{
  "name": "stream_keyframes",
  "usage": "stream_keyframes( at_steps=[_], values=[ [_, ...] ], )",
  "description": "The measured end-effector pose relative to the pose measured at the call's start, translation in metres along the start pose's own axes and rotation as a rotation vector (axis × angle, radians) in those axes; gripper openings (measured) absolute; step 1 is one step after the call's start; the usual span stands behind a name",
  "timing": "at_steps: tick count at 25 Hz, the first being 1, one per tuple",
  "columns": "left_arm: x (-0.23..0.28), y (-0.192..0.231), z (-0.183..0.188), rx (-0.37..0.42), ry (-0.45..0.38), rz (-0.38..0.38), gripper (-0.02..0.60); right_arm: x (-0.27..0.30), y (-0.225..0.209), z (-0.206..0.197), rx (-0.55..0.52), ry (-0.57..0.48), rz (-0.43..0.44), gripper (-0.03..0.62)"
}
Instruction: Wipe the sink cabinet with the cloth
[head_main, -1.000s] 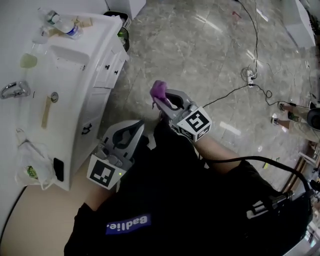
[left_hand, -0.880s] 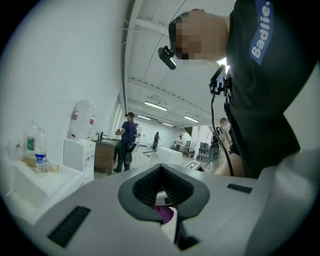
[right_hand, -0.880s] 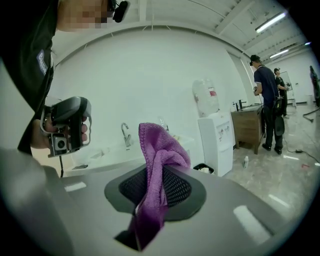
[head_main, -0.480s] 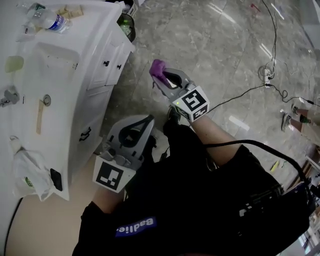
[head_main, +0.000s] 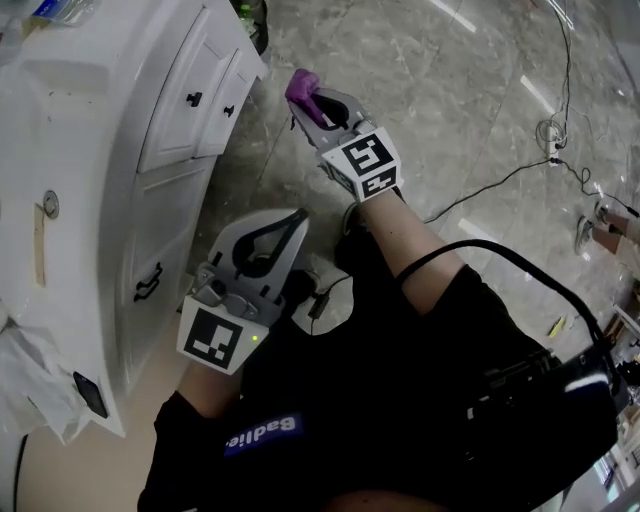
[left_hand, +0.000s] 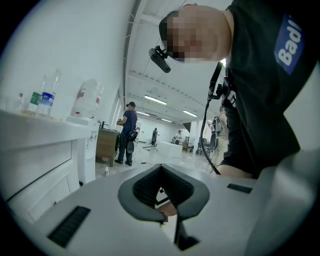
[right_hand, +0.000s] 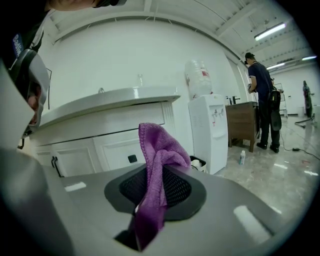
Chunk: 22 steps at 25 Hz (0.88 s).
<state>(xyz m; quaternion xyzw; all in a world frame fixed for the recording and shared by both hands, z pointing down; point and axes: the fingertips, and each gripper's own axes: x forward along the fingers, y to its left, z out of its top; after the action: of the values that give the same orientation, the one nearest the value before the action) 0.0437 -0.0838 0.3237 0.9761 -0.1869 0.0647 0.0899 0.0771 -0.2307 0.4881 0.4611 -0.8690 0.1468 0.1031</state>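
Note:
The white sink cabinet (head_main: 150, 180) fills the left of the head view, with drawers, doors and black handles (head_main: 146, 284); in the right gripper view its front (right_hand: 115, 145) stands just beyond the jaws. My right gripper (head_main: 308, 103) is shut on a purple cloth (head_main: 301, 84), held in the air a short way from the cabinet's drawers. The cloth (right_hand: 155, 175) sticks up from between the shut jaws. My left gripper (head_main: 285, 225) is lower, near the person's body and beside the cabinet doors; it is shut with nothing in it (left_hand: 162, 217).
The basin top (head_main: 40, 150) carries a drain and a wooden strip. A white plastic bag (head_main: 30, 380) lies at its near end. Cables (head_main: 520, 170) run over the marble floor. A water dispenser (right_hand: 212, 130) stands past the cabinet, with people farther off.
The right gripper with the cloth has moved forward and up toward the cabinet's drawers. The head view has shifted so the cabinet front shows more. The left gripper stays low.

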Motion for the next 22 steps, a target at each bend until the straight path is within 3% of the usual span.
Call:
stream_keyframes(
  at_steps=[8, 17, 22],
  values=[
    [0.001, 0.04, -0.108, 0.014, -0.021, 0.029, 0.0, 0.083, -0.025, -0.077, -0.043, -0.014, -0.008, 0.071],
    [0.001, 0.064, -0.207, 0.067, -0.056, 0.081, 0.0, 0.161, -0.051, -0.125, -0.154, -0.058, 0.01, 0.071],
    [-0.011, 0.065, -0.251, 0.052, -0.013, 0.111, 0.0, 0.198, -0.06, -0.144, -0.188, -0.022, 0.036, 0.071]
  ],
)
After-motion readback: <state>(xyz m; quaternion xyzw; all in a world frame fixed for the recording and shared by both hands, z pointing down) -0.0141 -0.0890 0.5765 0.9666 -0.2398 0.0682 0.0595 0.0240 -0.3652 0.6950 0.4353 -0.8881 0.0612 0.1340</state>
